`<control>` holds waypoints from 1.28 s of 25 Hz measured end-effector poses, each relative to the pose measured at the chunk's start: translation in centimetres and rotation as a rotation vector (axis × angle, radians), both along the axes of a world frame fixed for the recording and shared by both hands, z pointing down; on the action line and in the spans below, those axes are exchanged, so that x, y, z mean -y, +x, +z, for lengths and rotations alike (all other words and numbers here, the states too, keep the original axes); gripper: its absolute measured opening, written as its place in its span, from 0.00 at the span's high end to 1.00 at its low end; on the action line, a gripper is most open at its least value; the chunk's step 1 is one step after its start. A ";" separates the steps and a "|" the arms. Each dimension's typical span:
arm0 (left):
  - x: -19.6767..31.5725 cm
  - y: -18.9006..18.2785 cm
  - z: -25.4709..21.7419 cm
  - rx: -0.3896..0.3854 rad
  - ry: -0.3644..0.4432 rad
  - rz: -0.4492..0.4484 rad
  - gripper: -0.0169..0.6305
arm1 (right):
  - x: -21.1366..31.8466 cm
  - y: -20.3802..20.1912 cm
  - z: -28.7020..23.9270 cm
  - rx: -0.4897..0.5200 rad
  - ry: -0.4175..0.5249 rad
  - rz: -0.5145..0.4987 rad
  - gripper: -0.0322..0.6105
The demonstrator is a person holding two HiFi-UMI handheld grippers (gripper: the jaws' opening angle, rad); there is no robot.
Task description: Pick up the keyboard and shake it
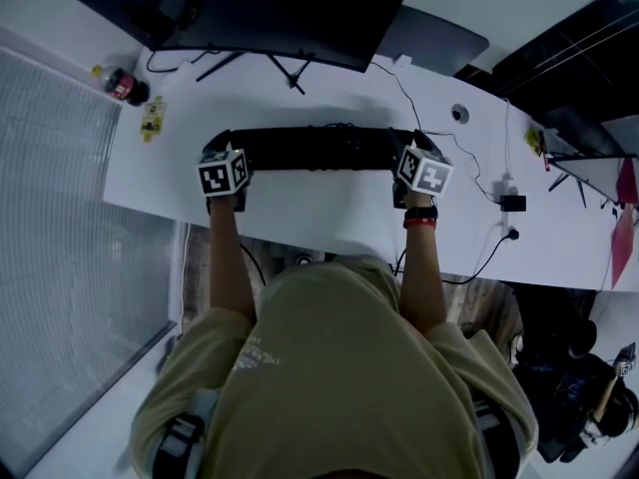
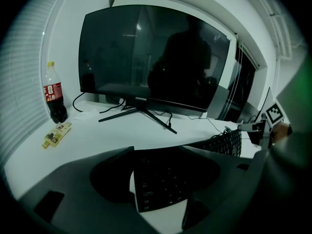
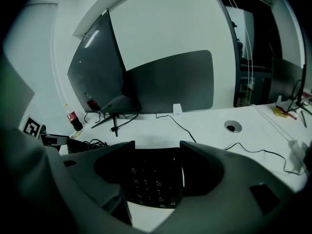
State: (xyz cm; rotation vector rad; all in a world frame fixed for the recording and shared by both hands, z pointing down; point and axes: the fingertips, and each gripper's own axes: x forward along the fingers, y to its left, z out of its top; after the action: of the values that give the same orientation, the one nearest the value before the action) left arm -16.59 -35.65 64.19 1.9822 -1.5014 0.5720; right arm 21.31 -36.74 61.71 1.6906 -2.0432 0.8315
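A black keyboard (image 1: 315, 148) lies along the white desk (image 1: 300, 213) in front of the monitor. My left gripper (image 1: 216, 148) is at its left end and my right gripper (image 1: 413, 148) at its right end. In the left gripper view the keyboard's end (image 2: 158, 182) sits between the jaws of the left gripper (image 2: 157, 150), with a sliver of white desk showing beside the left jaw. In the right gripper view the other end (image 3: 151, 179) sits between the jaws of the right gripper (image 3: 157, 145), with a thin white gap at the right jaw. Both stand open around it.
A curved dark monitor (image 1: 270, 13) on a thin-legged stand is just behind the keyboard. A cola bottle (image 1: 125, 86) and a yellow packet (image 1: 152, 118) lie at the far left. Cables, a round desk hole (image 1: 459, 113) and a black plug (image 1: 512, 204) lie to the right.
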 end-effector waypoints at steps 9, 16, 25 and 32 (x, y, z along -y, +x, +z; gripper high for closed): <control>2.5 -0.3 -2.0 0.005 0.084 0.007 0.52 | 2.4 -0.3 -1.9 -0.001 0.103 -0.004 0.48; 2.2 -0.5 -1.9 0.008 0.156 -0.006 0.52 | 2.4 -0.6 -2.1 -0.017 0.173 -0.017 0.48; 0.6 -0.5 -2.2 0.010 0.234 -0.019 0.52 | 1.0 -0.8 -2.1 -0.025 0.212 -0.029 0.48; -0.7 -0.5 -2.6 0.020 0.244 -0.005 0.52 | -0.6 -0.7 -2.3 -0.026 0.212 -0.027 0.48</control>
State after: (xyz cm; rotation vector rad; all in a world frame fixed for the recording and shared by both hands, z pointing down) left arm -17.04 -35.00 61.55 2.1592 -1.6541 0.4234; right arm 20.61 -36.10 59.39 1.7680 -2.1970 0.5981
